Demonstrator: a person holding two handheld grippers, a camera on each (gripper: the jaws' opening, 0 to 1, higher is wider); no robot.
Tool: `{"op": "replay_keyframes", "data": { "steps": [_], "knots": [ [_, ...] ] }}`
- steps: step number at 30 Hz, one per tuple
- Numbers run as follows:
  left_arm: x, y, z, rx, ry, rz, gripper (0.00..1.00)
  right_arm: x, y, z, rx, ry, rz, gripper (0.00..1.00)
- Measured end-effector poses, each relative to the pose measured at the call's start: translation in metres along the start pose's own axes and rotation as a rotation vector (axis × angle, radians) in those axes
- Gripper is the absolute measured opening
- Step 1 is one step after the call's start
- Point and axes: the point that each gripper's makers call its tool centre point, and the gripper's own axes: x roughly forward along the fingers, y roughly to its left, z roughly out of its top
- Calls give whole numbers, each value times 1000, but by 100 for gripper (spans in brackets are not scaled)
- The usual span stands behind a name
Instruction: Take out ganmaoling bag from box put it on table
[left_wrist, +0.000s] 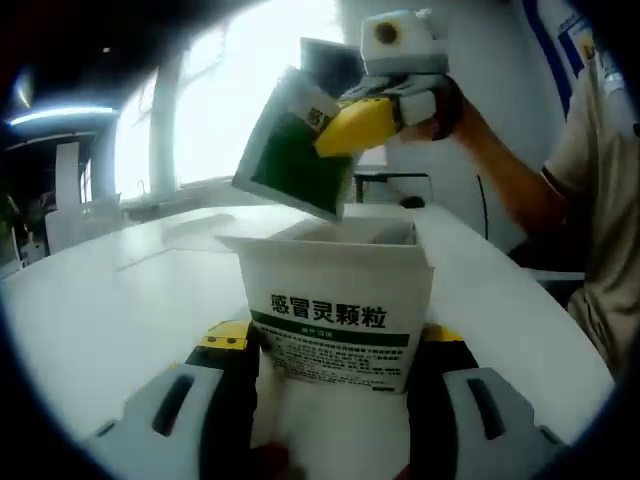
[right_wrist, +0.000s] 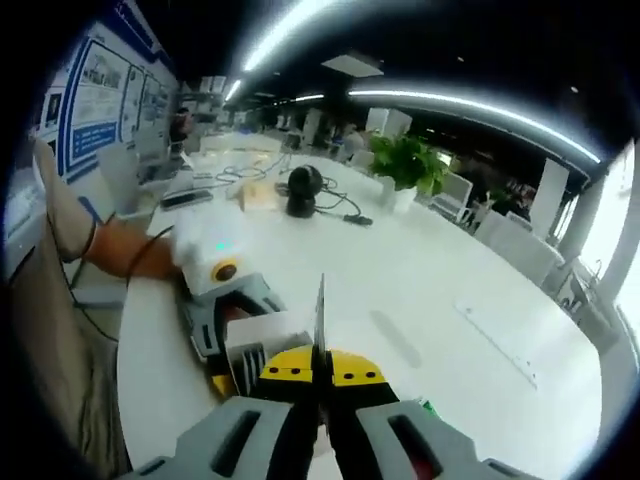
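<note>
A white ganmaoling box (left_wrist: 335, 300) with a green stripe and Chinese print stands upright on the white table (left_wrist: 110, 290), its top open. My left gripper (left_wrist: 335, 345) is shut on the box's lower sides. Above the box, my right gripper (left_wrist: 365, 120) is shut on a green and white ganmaoling bag (left_wrist: 295, 150), which hangs tilted in the air just over the opening. In the right gripper view the bag (right_wrist: 320, 320) shows edge-on between my right gripper's (right_wrist: 320, 372) yellow tips. Below and left of it are the box (right_wrist: 255, 338) and the left gripper (right_wrist: 218, 300).
A person's arm (left_wrist: 500, 160) and beige shirt are at the right. Farther along the table (right_wrist: 430, 290) sit a black round device (right_wrist: 303, 190) with cables, a small tan box (right_wrist: 258, 197) and a green plant (right_wrist: 405, 160). A dark sleeve (right_wrist: 120, 245) lies at the table's left edge.
</note>
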Motion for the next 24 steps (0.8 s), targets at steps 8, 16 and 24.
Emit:
{"op": "replay_keyframes", "data": {
  "steps": [8, 16, 24],
  "knots": [
    [0, 0, 0, 1, 1, 0, 50, -19, -22, 4, 122, -94, -42, 0],
    [0, 0, 0, 1, 1, 0, 50, -35, -53, -8, 259, -146, -137, 0],
    [0, 0, 0, 1, 1, -1, 50, -29, -86, -48, 441, -134, -230, 0]
  ]
}}
